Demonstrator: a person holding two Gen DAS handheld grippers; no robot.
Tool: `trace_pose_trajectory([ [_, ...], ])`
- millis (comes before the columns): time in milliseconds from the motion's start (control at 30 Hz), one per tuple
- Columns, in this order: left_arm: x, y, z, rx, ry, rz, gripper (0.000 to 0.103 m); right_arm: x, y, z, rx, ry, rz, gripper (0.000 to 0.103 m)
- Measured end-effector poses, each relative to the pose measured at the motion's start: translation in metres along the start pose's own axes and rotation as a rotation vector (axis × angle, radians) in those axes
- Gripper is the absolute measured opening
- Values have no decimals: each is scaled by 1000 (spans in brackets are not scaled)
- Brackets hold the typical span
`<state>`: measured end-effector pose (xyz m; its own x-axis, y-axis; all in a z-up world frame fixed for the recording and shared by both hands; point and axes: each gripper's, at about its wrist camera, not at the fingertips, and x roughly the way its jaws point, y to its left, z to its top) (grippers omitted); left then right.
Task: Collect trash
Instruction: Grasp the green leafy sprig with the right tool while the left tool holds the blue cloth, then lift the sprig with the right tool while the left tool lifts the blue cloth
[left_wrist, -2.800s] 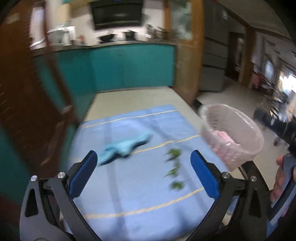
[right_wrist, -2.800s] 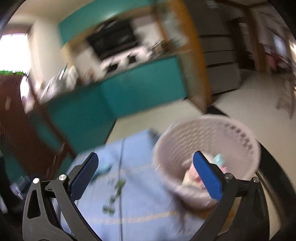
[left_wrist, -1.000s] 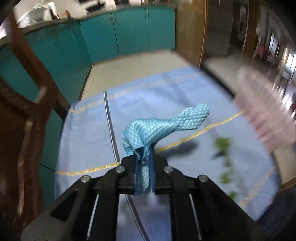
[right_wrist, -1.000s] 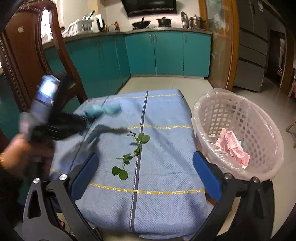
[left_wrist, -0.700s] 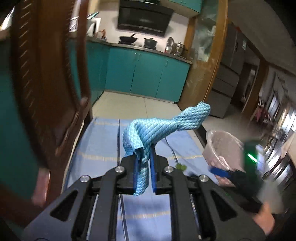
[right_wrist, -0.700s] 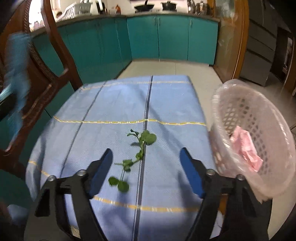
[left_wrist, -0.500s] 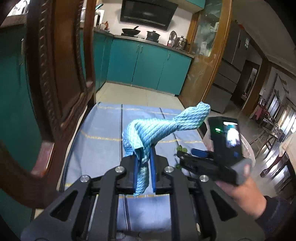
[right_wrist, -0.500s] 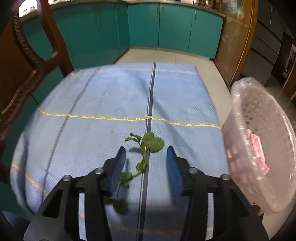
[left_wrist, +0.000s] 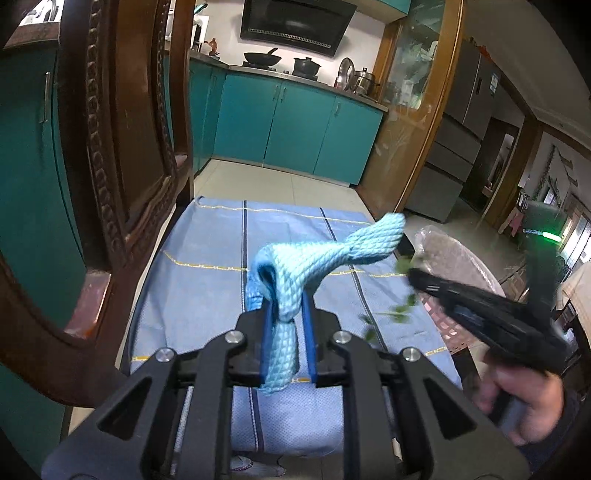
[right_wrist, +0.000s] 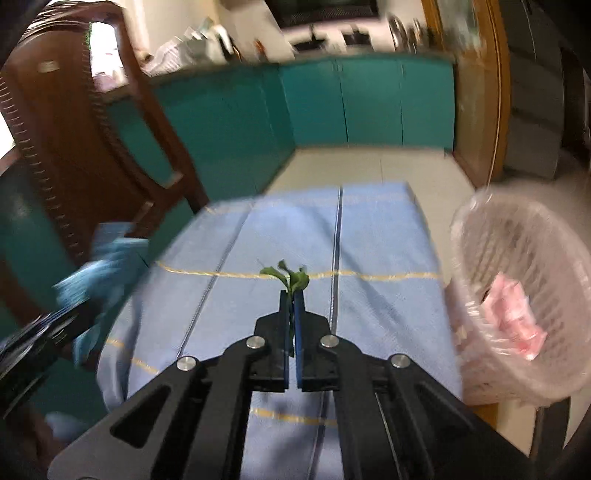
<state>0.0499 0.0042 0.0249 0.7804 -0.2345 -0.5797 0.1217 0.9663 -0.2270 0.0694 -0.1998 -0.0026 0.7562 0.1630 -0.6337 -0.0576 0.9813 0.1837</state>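
1. A kitchen with teal cabinets lies behind a table under a blue cloth; a carved wooden chair stands at its left edge.
2. The left gripper is clamped on a light blue rag, held up above the cloth, with one end sticking out to the right.
3. The right gripper is pinched together on a green sprig, its leaves poking out past the tips, lifted off the cloth.
4. A pink basket lined with clear plastic sits at the table's right edge, holding pink paper.
5. In the left view the right gripper is blurred, with leaves trailing beside it.
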Motion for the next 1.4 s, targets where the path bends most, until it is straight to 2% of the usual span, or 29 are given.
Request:
trace_pose_trajectory([
  [67, 2, 1, 0, -2, 8, -3, 16, -21, 1, -8, -17, -47, 3, 2],
  [200, 5, -1, 0, 4, 14, -4, 16, -38, -4, -16, -9, -66, -7, 2],
  [567, 17, -7, -1, 38, 57, 16, 8, -44, -3, -21, -23, -69, 5, 3],
  [600, 20, -8, -3, 43, 77, 11, 17, -44, -4, -21, -18, -68, 4, 2],
  [633, 26, -9, -6, 58, 115, 6, 56, -44, -4, -21, -15, -65, 2, 2],
  [667, 36, -11, -12, 88, 170, 25, 78, -43, -5, -21, -12, -62, -1, 3],
  [700, 41, -15, -16, 124, 196, 52, 90, -43, -5, -21, -11, -61, 0, 3],
  [767, 47, -23, -22, 207, 207, 109, 90, -44, -4, -21, -13, -61, 5, 3],
  [800, 52, -23, -25, 215, 226, 124, 90, -45, -4, -20, -15, -64, 6, 3],
  [867, 71, -20, -31, 206, 329, 127, 89, -47, -4, -20, -13, -70, 12, 3],
  [967, 97, -17, -41, 190, 473, 114, 71, -47, -3, -20, -14, -71, 16, 3],
  [1033, 106, -14, -47, 194, 506, 135, 55, -47, -3, -20, -17, -66, 19, 3],
  [1100, 103, -11, -44, 173, 489, 134, 36, -48, -3, -20, -20, -67, 21, 2],
  [1133, 99, -9, -41, 146, 473, 103, 32, -48, -3, -20, -20, -68, 20, 2],
  [1167, 93, -9, -38, 137, 440, 87, 31, -49, -4, -20, -18, -70, 21, 2],
  [1200, 82, -10, -34, 140, 373, 80, 30, -50, -5, -20, -14, -72, 22, 2],
  [1233, 65, -10, -26, 136, 272, 86, 30, -50, -5, -20, -13, -72, 21, 2],
  [1267, 53, -11, -21, 120, 213, 59, 30, -50, -5, -20, -12, -72, 21, 3],
  [1333, 32, -5, -13, 57, 120, -8, 30, -50, -4, -20, -10, -73, 19, 3],
  [1400, 17, -1, -9, 19, 55, -31, 30, -50, -4, -19, -11, -75, 15, 3],
])
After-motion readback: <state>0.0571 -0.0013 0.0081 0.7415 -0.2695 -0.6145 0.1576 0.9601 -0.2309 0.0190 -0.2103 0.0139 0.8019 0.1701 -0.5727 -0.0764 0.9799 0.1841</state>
